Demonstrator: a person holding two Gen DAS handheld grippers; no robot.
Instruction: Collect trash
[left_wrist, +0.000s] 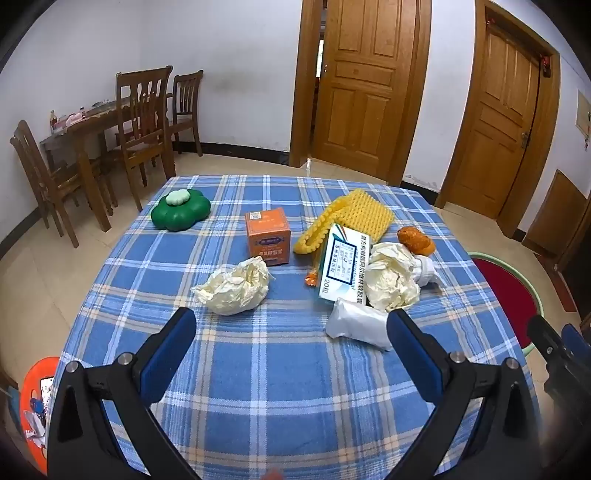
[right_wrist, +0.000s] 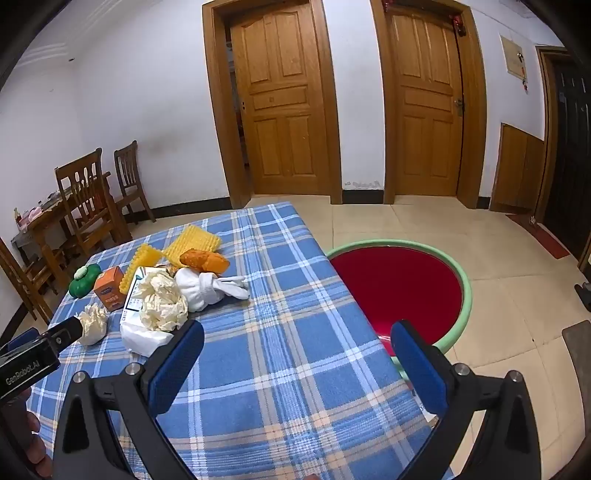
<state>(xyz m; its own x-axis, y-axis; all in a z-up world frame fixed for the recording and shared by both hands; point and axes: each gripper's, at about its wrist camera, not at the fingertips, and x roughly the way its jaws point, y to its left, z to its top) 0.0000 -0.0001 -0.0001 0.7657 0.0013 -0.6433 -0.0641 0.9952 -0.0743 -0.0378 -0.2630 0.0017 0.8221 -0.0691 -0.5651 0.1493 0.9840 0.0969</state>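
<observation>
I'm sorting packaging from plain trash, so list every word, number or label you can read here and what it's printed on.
"20粒": on the white medicine box; its other Chinese print is too blurred to read.
"GenRobot.AI": on the left hand-held gripper, seen from the right wrist view.
Orange box: labels too small to read.

A: What carries everything?
B: A table under a blue plaid tablecloth.
A: And on it?
B: Two crumpled cream paper wads, an orange carton, a green clover-shaped box, a yellow knitted pouch.
</observation>
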